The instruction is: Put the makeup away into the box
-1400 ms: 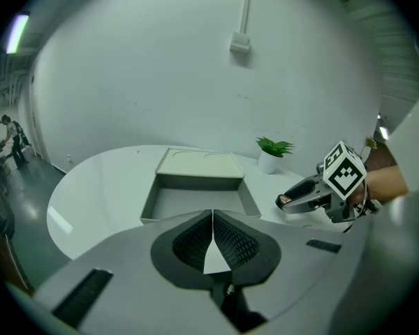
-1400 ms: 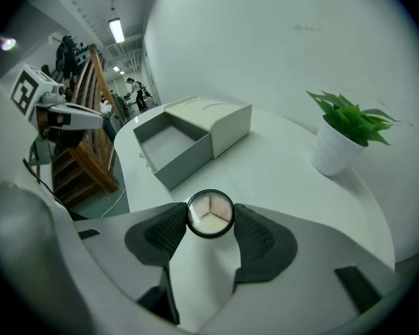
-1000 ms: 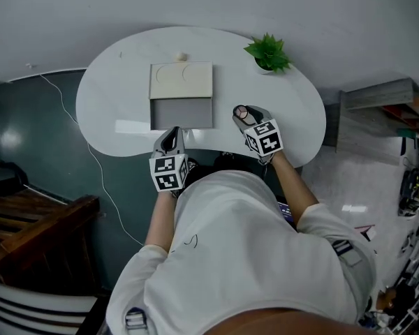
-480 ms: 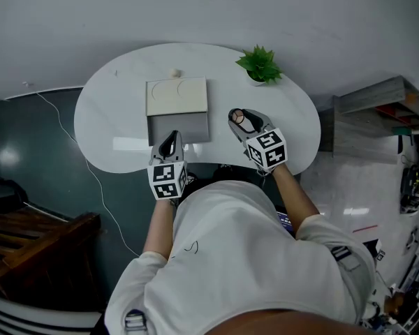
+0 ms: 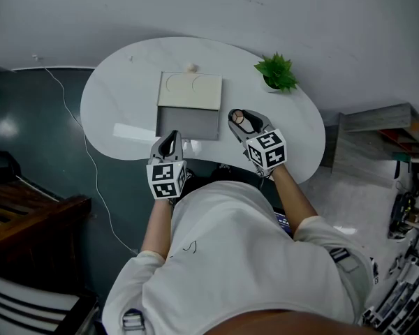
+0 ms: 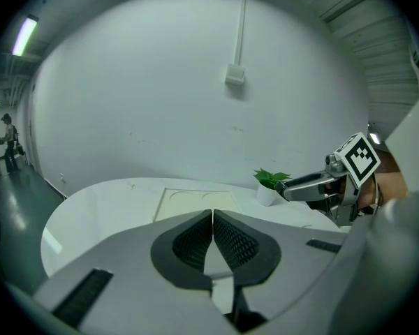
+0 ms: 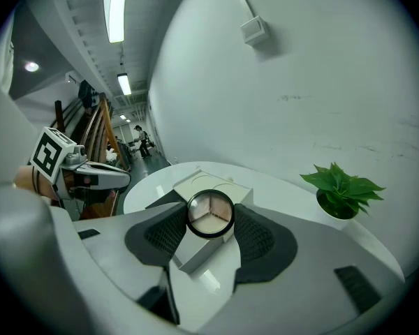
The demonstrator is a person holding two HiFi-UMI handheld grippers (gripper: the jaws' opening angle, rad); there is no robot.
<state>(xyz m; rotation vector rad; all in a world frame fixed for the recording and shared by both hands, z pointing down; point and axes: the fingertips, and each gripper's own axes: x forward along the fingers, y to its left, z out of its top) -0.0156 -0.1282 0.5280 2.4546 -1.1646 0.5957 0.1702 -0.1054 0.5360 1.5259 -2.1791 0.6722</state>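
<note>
White and kidney-shaped, the table (image 5: 112, 107) stands against a plain grey wall, with a small potted plant (image 5: 278, 72) at its far right and the box (image 5: 188, 123) near the middle. Your right gripper (image 5: 241, 119) is clamped on a round makeup compact (image 7: 209, 214), its pads pressing the rim from either side so the three pans face the camera. It hangs just right of the box, not yet over the grey open part. Your left gripper (image 5: 170, 144) is at the table's near edge, just in front of the box, jaws pressed together with nothing between them. From above I can't tell whether the cream panel (image 5: 190, 91) is a hinged lid or a separate tray. The main risk is the grip: a round rim held at two points could pivot or slip if you tilt sharply. Letting go before you are over the opening could land the compact on the box's wall, and nothing steadies the box against a nudge.
</note>
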